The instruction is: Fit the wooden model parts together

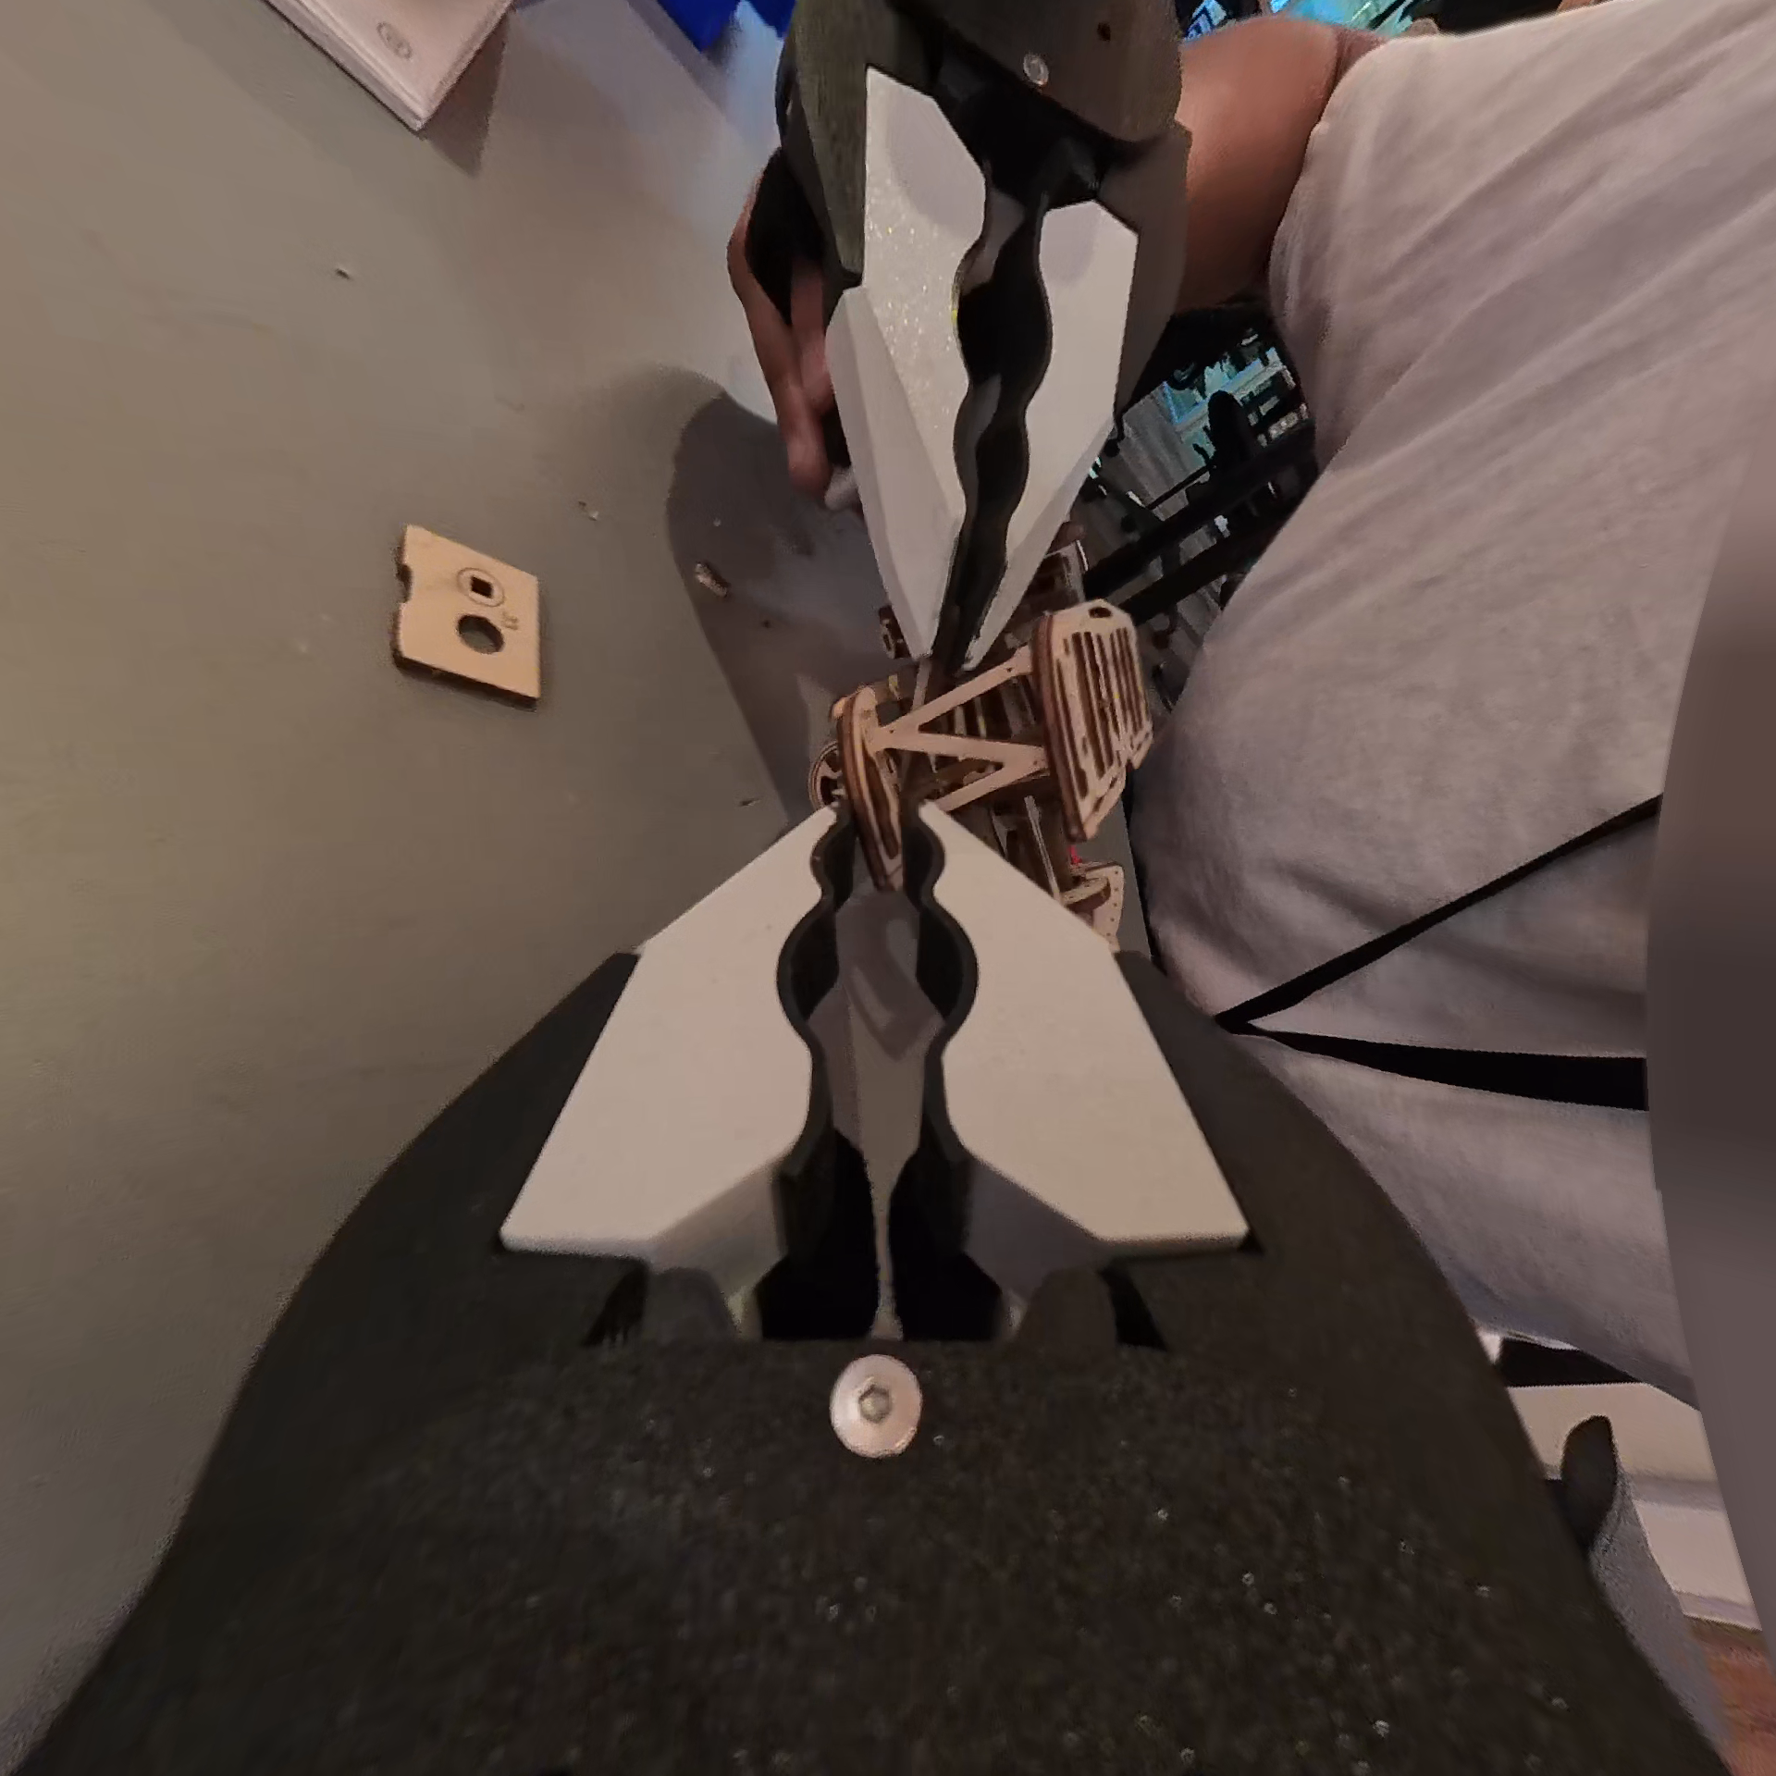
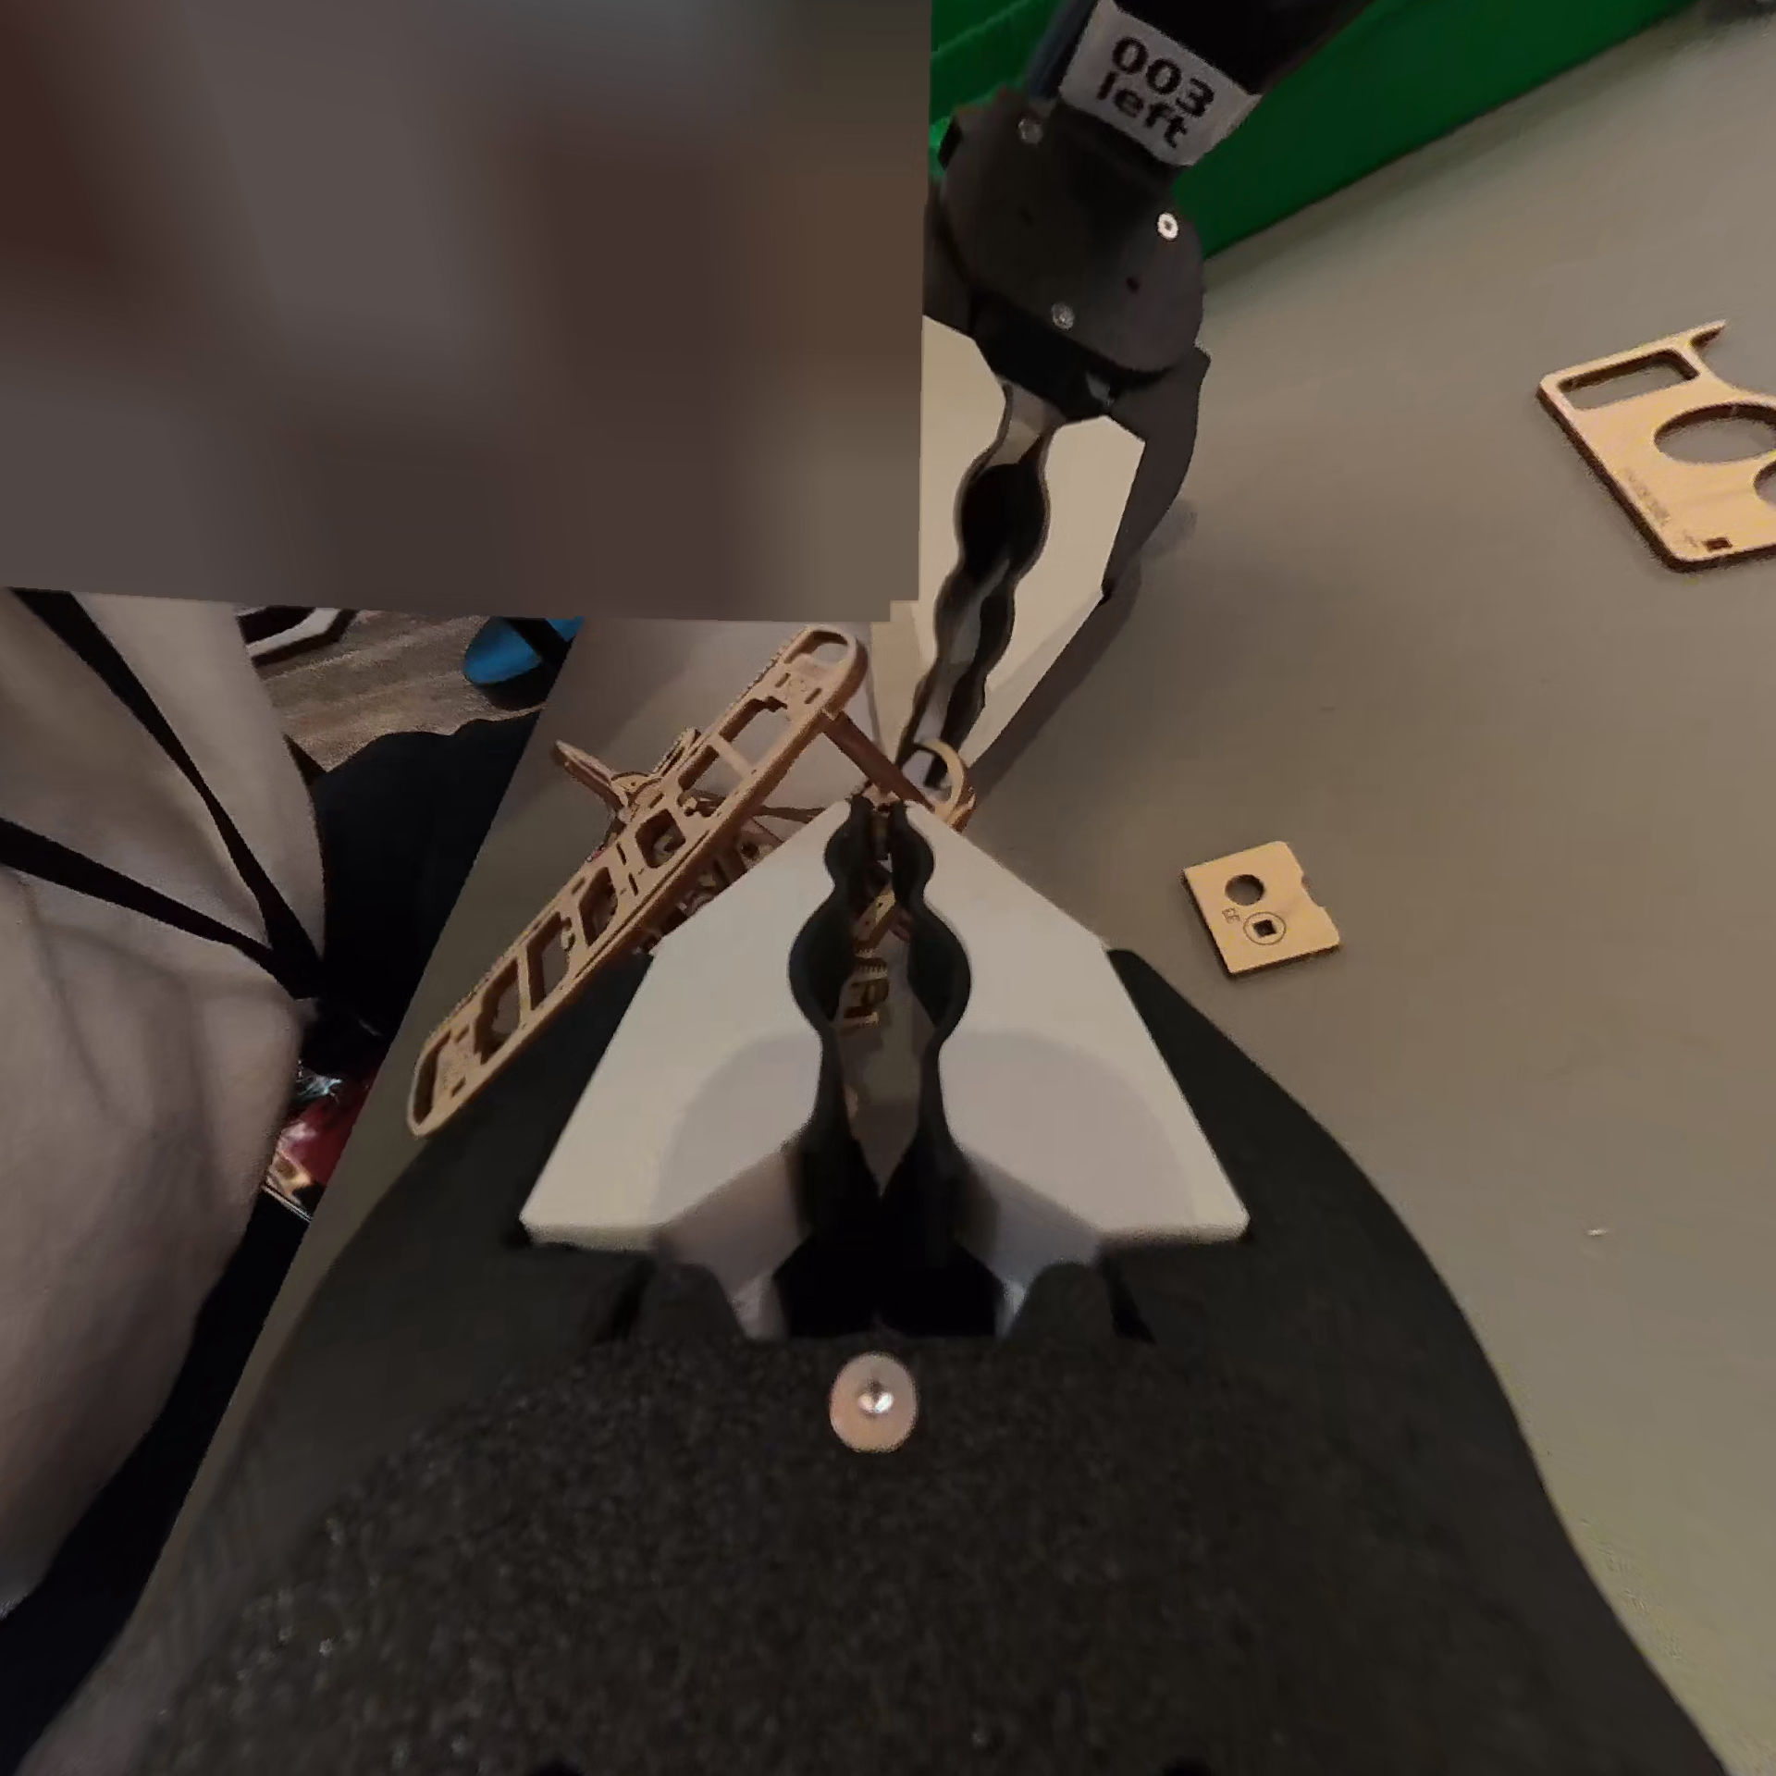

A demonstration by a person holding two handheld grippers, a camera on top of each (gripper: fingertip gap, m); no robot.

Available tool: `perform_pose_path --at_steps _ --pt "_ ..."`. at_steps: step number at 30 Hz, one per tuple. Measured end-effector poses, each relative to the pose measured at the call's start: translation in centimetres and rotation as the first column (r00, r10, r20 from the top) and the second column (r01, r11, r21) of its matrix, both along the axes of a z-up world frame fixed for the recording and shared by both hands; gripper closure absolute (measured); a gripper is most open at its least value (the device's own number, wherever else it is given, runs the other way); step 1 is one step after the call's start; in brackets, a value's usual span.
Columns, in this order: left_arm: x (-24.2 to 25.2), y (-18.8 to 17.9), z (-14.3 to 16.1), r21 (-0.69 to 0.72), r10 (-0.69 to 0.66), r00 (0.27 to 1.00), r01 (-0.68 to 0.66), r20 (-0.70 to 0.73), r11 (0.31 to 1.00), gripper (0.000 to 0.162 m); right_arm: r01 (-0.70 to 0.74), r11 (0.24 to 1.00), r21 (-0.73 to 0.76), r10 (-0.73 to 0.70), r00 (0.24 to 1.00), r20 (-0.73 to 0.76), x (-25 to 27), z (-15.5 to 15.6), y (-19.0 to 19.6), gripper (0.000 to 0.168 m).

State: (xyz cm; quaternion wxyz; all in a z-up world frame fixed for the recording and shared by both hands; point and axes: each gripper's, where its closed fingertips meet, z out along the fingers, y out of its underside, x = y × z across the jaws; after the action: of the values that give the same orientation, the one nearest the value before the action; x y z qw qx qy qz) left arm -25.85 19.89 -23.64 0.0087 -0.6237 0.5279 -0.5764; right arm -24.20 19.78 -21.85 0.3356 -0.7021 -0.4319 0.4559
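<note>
Grey tabletop point(image 2: 1442, 673) carries a large cut-out wooden sheet point(image 2: 1672, 452) and a small square plate point(image 2: 1259, 908), both well apart from the work. A person's pale shirt point(image 1: 1442, 481) crowds one side. The wooden model point(image 1: 999, 759) hangs above the tabletop edge. Left tongs point(image 1: 879, 836) are clamped on its rounded end; right tongs point(image 2: 879, 817) are clamped on its frame.

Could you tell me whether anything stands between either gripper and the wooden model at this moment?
Nothing visible does. The left gripper is already shut on the wooden model at one end, and the right gripper grips it from the opposite side. The loose wooden plate lies apart on the table.
</note>
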Motion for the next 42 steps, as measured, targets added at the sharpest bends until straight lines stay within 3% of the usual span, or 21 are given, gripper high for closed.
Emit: perform_pose_path --at_steps 10,12,15,18,22,27,33,37,39,42 --pt "-1.4 2.2 -0.1 -0.031 0.050 0.998 -0.051 -0.041 0.998 0.137 -0.002 0.997 -0.071 0.002 1.000 -0.007 -0.2 -1.0 0.4 0.167" --pt "-2.8 2.9 -0.9 0.063 0.041 0.995 -0.036 -0.086 0.997 0.144 -0.005 0.997 -0.082 0.004 1.000 -0.016 -0.1 -0.9 0.5 0.167" --pt "-4.2 2.3 -3.4 0.317 -0.034 0.989 0.078 -0.143 0.945 0.161 0.000 0.996 -0.091 -0.003 1.000 -0.029 0.0 -0.8 0.7 0.167" --pt "-3.8 0.8 -3.6 0.427 -0.106 0.987 0.149 -0.122 0.892 0.162 0.003 0.996 -0.091 -0.006 0.999 -0.033 -0.1 -0.7 0.8 0.167" --pt "-3.1 1.0 -3.6 0.530 -0.101 0.991 0.135 -0.092 0.837 0.162 0.016 0.999 -0.033 -0.015 0.999 0.030 -0.2 -1.2 0.9 0.167" --pt "-2.5 1.4 -3.6 0.518 -0.107 0.990 0.141 -0.095 0.844 0.162 0.003 0.995 0.096 -0.017 0.990 0.143 0.2 -1.3 0.6 0.167" --pt "-2.7 1.3 -3.3 0.517 -0.112 0.985 0.164 -0.131 0.840 0.159 -0.020 0.996 0.087 0.000 0.974 0.228 0.5 -1.5 -0.5 0.167" --pt "-2.2 1.4 -0.9 0.493 -0.060 0.993 0.102 -0.099 0.864 0.156 -0.013 0.993 0.114 -0.018 0.964 0.264 0.7 -1.8 -0.7 0.167" --pt "-1.7 1.1 0.2 0.429 -0.028 0.995 0.065 -0.092 0.901 0.152 0.003 0.991 0.133 -0.041 0.959 0.282 0.7 -1.7 -0.6 0.167" --pt "-1.3 0.4 1.7 0.210 -0.032 0.996 0.050 -0.089 0.976 0.135 0.029 0.988 0.155 -0.079 0.941 0.328 0.7 -1.8 -0.5 0.166"
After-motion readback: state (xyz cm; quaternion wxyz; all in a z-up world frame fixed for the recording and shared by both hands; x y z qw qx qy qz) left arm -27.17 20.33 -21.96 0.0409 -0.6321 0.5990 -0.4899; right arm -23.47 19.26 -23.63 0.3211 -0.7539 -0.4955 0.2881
